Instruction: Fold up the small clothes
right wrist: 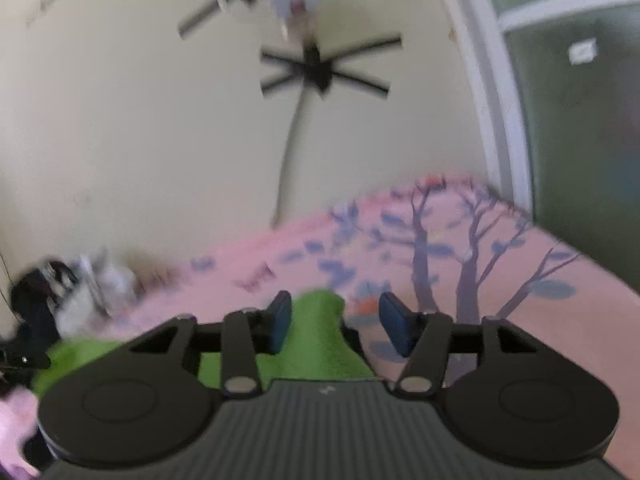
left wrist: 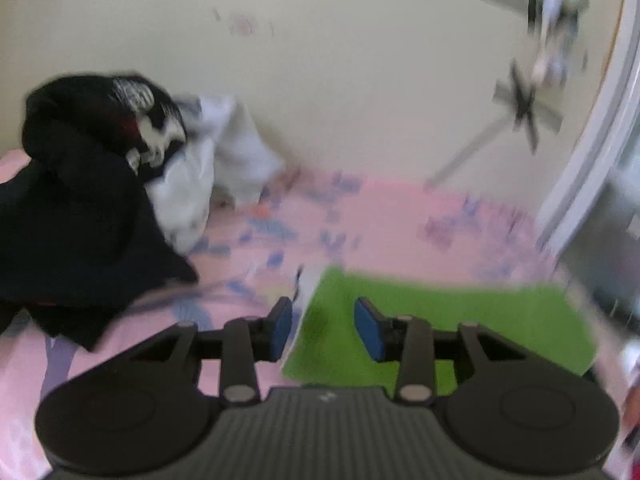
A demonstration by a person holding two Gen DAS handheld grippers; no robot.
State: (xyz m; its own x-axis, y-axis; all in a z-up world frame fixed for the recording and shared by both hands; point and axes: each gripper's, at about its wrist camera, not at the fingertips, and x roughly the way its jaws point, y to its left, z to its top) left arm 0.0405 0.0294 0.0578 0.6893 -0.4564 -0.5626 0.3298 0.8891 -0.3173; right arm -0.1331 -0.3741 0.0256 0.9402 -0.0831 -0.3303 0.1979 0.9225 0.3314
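Note:
A green cloth (left wrist: 440, 328) lies flat on the pink bedsheet (left wrist: 380, 216). My left gripper (left wrist: 323, 328) is open above the cloth's left edge, its blue pads apart with nothing between them. In the right wrist view the green cloth (right wrist: 316, 340) lies under and just ahead of my right gripper (right wrist: 335, 328), which is open, with a raised corner of cloth between the spread fingers. Both views are motion-blurred, so whether the pads touch the cloth is unclear.
A pile of black clothes (left wrist: 80, 208) and white clothes (left wrist: 216, 160) sits at the left against the cream wall; it shows small in the right wrist view (right wrist: 52, 300). A white door frame (left wrist: 592, 152) and a window (right wrist: 580, 120) stand at the right.

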